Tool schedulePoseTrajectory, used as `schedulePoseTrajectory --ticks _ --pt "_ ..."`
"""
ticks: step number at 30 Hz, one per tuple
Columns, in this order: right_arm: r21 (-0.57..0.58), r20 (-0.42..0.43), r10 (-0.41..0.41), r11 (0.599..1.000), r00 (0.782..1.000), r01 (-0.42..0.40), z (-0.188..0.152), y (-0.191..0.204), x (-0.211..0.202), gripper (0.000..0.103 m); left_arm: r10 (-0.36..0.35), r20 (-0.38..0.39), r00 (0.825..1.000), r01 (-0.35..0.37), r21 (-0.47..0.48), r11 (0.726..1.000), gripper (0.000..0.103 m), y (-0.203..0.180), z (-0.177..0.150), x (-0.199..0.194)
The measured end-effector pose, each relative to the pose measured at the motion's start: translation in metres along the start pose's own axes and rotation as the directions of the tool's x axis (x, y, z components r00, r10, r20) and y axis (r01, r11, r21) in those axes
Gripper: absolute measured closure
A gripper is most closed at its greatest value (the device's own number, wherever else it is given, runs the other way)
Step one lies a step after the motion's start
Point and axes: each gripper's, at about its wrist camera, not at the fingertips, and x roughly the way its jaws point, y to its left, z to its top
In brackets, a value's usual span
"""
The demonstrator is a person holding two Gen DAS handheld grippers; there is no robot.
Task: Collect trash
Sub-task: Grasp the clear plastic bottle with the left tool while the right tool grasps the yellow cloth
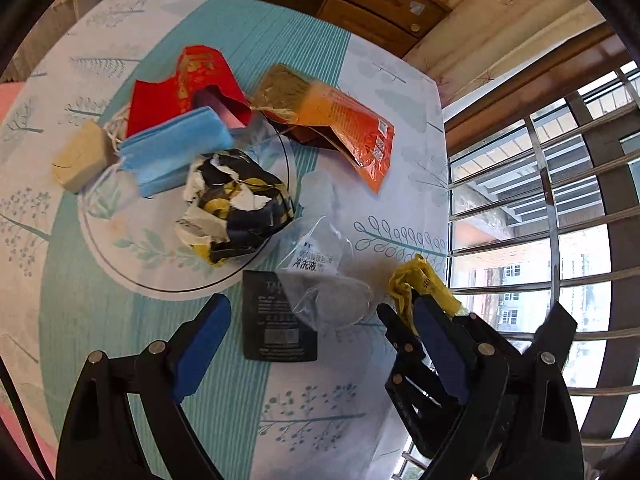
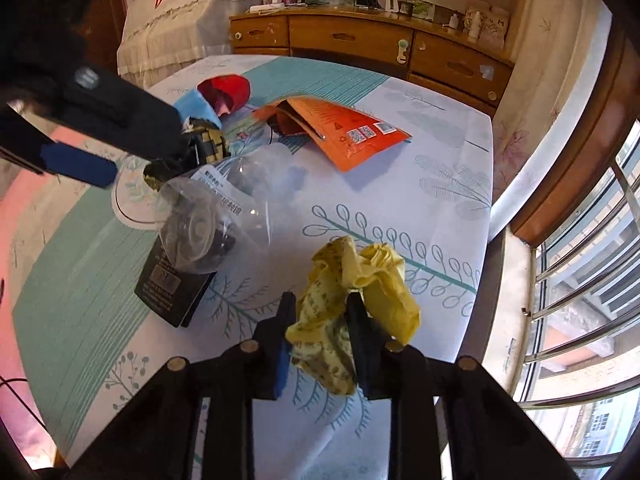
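Your right gripper (image 2: 320,316) is clamped on the crumpled yellow printed paper wrapper (image 2: 352,312), which bulges out above and below the two black fingers; it hangs just above the leaf-patterned white and teal tablecloth (image 2: 420,176), near the table's window-side edge; from the left wrist view that gripper (image 1: 404,312) comes in from the right, tilted toward the middle of the table.

Your left gripper (image 1: 304,316) is held wide apart with nothing between its blue pads, angled down over the flat black printed card (image 1: 280,320); the crumpled clear plastic bag with a white label (image 1: 320,280) lies partly over that card, between the two grippers.

Bare cloth lies ahead of the right gripper, up to the flat orange foil pouch (image 2: 344,132); the barred window (image 2: 580,280) stands just past the table edge on your right.

Farther in sits the pile: the black, white and yellow crumpled paper ball (image 1: 236,204), the blue surgical mask (image 1: 176,152), the red open envelope (image 1: 188,88) and the small beige block (image 1: 80,156); a wooden drawer cabinet (image 2: 360,44) stands beyond the far edge.
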Motion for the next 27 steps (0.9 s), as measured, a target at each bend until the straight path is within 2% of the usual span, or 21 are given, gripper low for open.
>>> schedulePoseTrajectory --ticks 2,7,11,14,19,27 --pt "0.025 0.012 0.026 0.999 1.0 -0.026 0.0 -0.005 -0.004 0.079 -0.013 -0.025 1.0 0.013 -0.025 1.0 0.018 0.0 0.005 0.012" --pt "0.078 0.029 0.093 0.992 0.995 -0.095 -0.002 -0.016 -0.012 0.081 -0.032 -0.068 0.997 0.026 -0.08 0.996 0.023 0.001 0.01 0.034" --pt "0.14 0.045 0.159 0.977 0.986 -0.163 -0.003 -0.025 -0.019 0.081 -0.045 -0.118 0.992 0.03 -0.121 0.992 0.048 0.003 0.009 0.053" --pt "0.183 0.054 0.19 0.963 0.98 -0.197 -0.002 -0.029 -0.023 0.081 -0.081 -0.139 0.987 0.056 -0.175 0.983 0.055 0.007 0.006 0.066" --pt "0.187 0.055 0.204 0.96 0.977 -0.21 -0.001 -0.027 -0.026 0.082 -0.071 -0.112 0.991 0.05 -0.178 0.983 0.056 0.005 0.004 0.068" --pt "0.186 0.051 0.227 0.955 0.973 -0.232 -0.001 -0.016 -0.032 0.082 -0.067 -0.066 0.996 0.057 -0.151 0.987 0.056 0.012 -0.001 0.045"
